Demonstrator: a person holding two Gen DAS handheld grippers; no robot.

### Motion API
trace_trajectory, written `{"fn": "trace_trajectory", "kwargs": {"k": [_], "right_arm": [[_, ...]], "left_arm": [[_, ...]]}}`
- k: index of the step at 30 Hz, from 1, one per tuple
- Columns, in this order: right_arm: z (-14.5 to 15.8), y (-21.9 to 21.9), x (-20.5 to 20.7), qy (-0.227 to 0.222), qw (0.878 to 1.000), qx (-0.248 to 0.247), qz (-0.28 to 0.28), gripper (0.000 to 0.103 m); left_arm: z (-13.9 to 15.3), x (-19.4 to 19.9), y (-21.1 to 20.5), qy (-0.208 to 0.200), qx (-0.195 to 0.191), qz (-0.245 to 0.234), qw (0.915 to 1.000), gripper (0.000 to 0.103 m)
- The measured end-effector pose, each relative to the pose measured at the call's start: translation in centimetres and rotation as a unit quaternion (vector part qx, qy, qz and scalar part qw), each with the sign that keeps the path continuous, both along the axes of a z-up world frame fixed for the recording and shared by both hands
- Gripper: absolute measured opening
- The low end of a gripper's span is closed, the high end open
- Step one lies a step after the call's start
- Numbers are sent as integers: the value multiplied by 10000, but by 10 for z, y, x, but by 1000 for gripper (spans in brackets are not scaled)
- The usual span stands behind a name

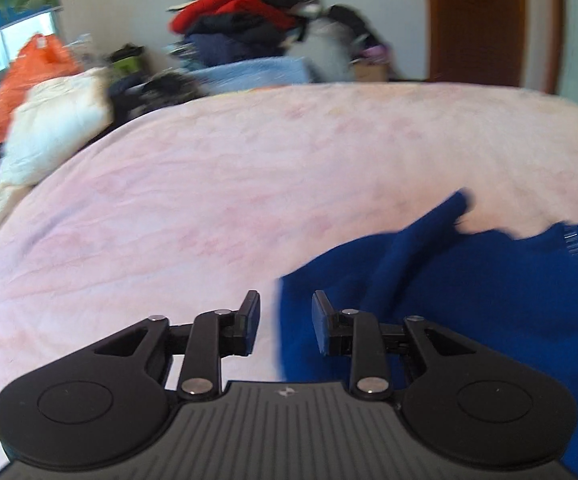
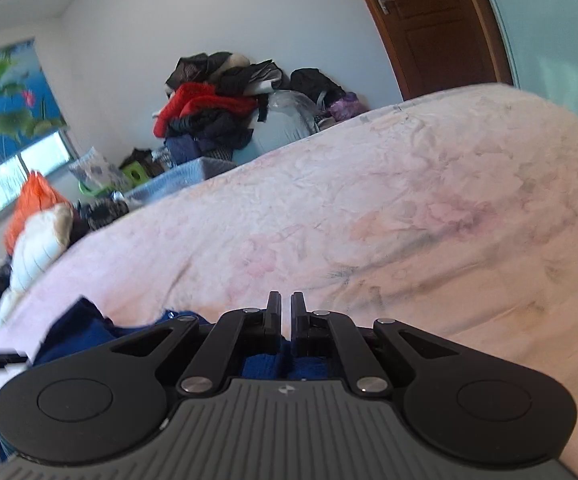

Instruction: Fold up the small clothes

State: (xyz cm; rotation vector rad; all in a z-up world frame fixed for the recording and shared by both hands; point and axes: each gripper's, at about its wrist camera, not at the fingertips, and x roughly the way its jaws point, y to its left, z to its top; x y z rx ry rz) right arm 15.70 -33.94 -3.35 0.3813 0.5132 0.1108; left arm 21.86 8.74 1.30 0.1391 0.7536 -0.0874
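A dark blue knit garment [image 1: 469, 280] lies on the pink bed cover [image 1: 209, 184] at the lower right of the left wrist view, one sleeve pointing away. My left gripper [image 1: 285, 322] is open and empty, its jaws straddling the garment's left edge. In the right wrist view my right gripper [image 2: 285, 316] has its jaws almost closed with a narrow gap. The blue garment [image 2: 89, 332] lies under and behind it. Whether the fingers pinch any cloth is hidden.
The bed cover [image 2: 389, 208] stretches far ahead. Beyond its far edge stands a pile of clothes [image 1: 245, 16] with a red item, an orange bag [image 1: 29, 72], a cream quilt [image 1: 53, 128] and a wooden door [image 2: 437, 20].
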Motion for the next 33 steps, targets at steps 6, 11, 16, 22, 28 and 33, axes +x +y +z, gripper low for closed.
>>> {"fn": "trace_trajectory", "kwargs": {"k": [6,11,16,22,28,33], "right_arm": [[13,23,-10,21,9973,-27,734,23],[3,52,-2,591,9914,-705,930,39],[1,42,-7,674,9949,-687,299,48],[12,75,-27,430,9864,-1351,827,71],[5,71,-30,693,9871,-1411,309,73],[17,77,-61,423,9920,-1123,399,88]], "left_arm": [[2,16,-58,247,-466,-1458,9879,33],[-25,61,-71,379,119,-587,9975,33],[-25,62,-37,465,-61,-14,9989,33],[-14,18,-36,222,-94,-83,9997,67],[-16,-21,-32,91,14,-95,9999,69],[-15,-53,3,117,-419,-149,9989,69]]}}
